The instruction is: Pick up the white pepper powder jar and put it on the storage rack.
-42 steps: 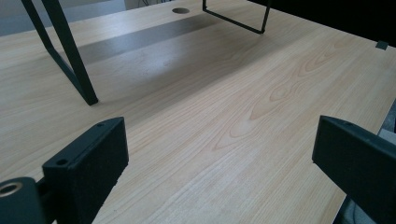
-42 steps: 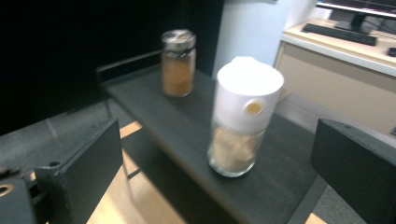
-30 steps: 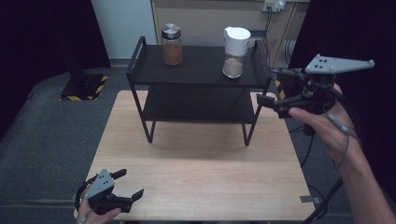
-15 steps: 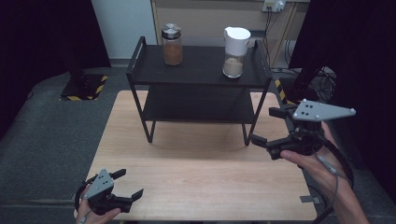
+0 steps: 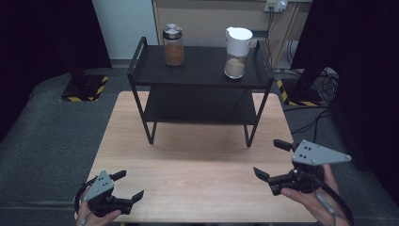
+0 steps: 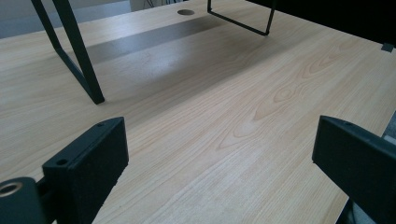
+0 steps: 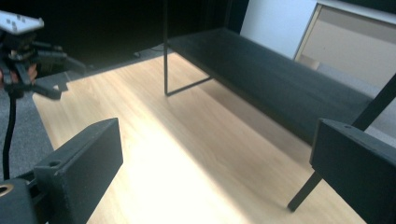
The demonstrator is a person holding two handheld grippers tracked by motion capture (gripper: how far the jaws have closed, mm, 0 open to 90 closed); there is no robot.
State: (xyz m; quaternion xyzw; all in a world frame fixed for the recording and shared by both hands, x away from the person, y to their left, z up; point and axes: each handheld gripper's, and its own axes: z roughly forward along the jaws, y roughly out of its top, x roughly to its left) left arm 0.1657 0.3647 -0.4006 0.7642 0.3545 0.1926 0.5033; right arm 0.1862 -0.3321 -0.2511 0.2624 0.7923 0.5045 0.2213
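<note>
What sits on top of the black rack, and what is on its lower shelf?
On the black rack: a brown-filled jar and a white-lidded jar. The lower shelf looks bare; its back is shadowed.

A black-and-yellow striped floor plate point(image 5: 83, 89) lies at the upper left of the frame, cables point(image 5: 314, 125) trail at the right.
</note>
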